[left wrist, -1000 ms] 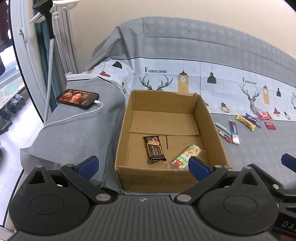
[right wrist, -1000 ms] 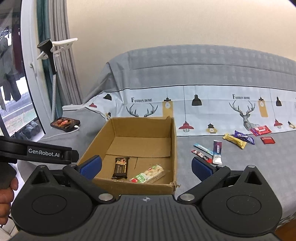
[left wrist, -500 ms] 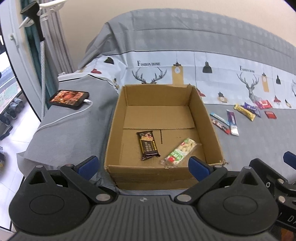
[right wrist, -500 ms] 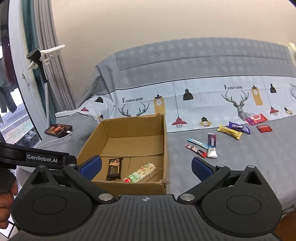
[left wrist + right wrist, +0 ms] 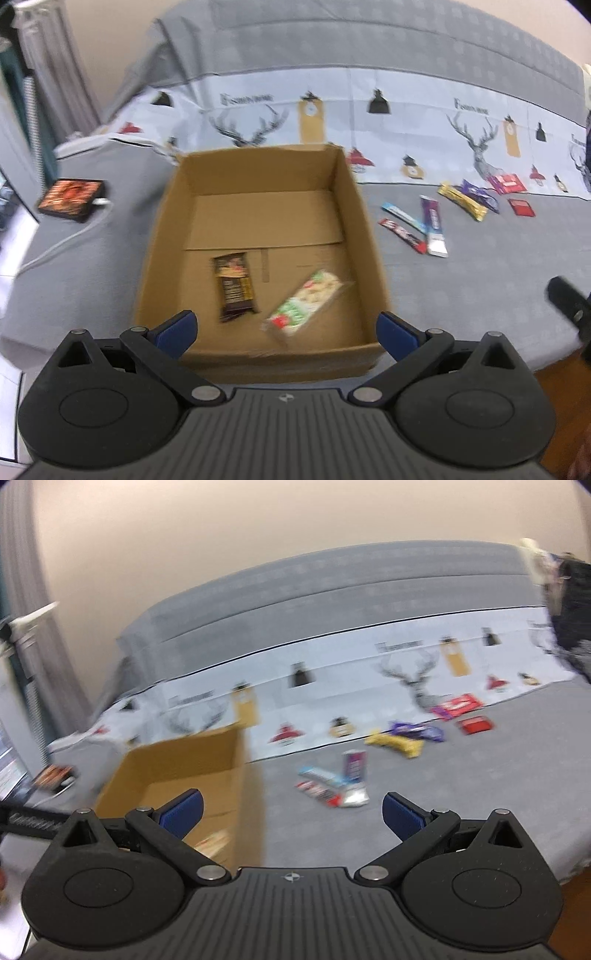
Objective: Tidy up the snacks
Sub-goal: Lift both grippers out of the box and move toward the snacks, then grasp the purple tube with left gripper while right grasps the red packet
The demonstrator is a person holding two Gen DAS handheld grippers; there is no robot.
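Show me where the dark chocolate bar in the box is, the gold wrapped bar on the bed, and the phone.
dark chocolate bar [image 5: 235, 290], left wrist view, middle of its brown wrapper.
gold wrapped bar [image 5: 462, 201], left wrist view, middle of its length.
phone [image 5: 71, 194], left wrist view, centre of its lit screen.

One cardboard box [image 5: 369, 236], two snacks inside, seven outside, one phone [image 5: 70, 199].

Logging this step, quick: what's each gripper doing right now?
Left gripper: open, holding nothing, above the box.
Right gripper: open, holding nothing, facing the loose snacks.
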